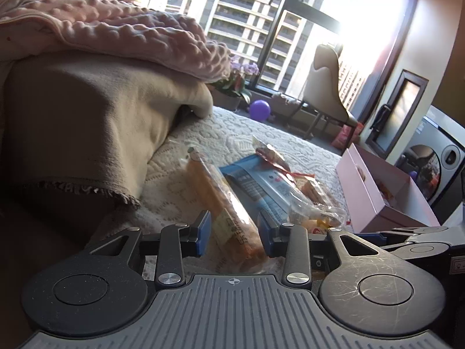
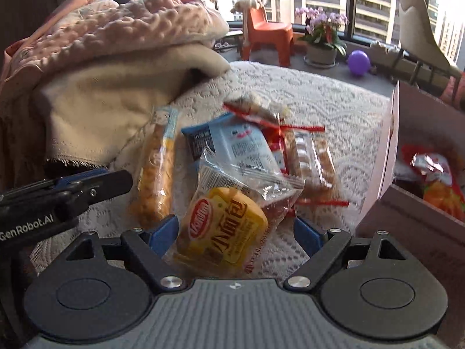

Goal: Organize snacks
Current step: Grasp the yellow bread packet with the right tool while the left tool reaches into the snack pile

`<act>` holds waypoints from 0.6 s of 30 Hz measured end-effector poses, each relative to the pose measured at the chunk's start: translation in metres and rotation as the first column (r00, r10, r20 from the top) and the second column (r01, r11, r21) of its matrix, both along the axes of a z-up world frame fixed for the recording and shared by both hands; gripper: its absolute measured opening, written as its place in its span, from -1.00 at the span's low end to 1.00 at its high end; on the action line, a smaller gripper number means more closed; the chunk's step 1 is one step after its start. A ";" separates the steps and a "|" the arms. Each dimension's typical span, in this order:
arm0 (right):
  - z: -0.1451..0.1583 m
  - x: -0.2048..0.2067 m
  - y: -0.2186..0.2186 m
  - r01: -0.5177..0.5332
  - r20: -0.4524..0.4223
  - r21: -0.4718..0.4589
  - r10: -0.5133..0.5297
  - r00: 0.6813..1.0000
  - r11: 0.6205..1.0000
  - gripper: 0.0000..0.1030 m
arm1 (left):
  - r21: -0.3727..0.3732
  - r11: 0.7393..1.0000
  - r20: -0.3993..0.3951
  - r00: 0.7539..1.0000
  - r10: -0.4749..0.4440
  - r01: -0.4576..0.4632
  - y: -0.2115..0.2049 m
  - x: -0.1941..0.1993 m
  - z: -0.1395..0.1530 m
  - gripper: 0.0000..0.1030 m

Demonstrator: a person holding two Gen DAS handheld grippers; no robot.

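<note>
A pile of snacks lies on the white quilted bedcover (image 1: 186, 133). My left gripper (image 1: 234, 232) has its jaws narrow and open around the near end of a long orange snack pack (image 1: 223, 203), and a thin gap shows at the left pad. In the right wrist view that gripper (image 2: 128, 180) hovers just left of the same pack (image 2: 154, 171). My right gripper (image 2: 237, 234) stands wide open astride a yellow bun packet (image 2: 223, 226), without squeezing it. Behind lie a blue packet (image 2: 232, 145) and clear bags with red ties (image 2: 305, 157).
An open pink box (image 2: 386, 157) sits to the right on the bed with a red and orange packet (image 2: 436, 180) inside. A beige throw (image 1: 87, 122) and a pink bobbled blanket (image 1: 130, 29) are heaped on the left. A chair (image 1: 325, 87), purple balloon (image 2: 359, 62) and potted flowers (image 2: 322, 35) stand by the window.
</note>
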State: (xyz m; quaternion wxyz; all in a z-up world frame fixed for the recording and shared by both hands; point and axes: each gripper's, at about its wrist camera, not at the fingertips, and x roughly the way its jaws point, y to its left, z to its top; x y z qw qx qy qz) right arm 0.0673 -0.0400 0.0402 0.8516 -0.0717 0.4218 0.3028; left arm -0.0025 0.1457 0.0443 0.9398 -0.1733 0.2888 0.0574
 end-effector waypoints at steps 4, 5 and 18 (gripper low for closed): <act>-0.005 0.001 -0.018 0.010 -0.069 0.077 -0.005 0.998 0.997 0.46 | -0.012 0.999 0.003 0.999 -0.033 0.033 -0.007 -0.003 -0.001 -0.23; -0.005 0.000 -0.021 -0.002 -0.091 0.099 0.011 0.996 0.995 0.25 | -0.017 0.999 0.003 0.999 -0.043 0.043 -0.008 -0.004 -0.001 -0.23; 0.016 -0.041 -0.104 0.108 -0.039 0.028 -0.107 0.993 0.994 -0.19 | -0.027 0.971 -0.005 0.972 -0.237 0.236 -0.058 -0.007 -0.005 -0.23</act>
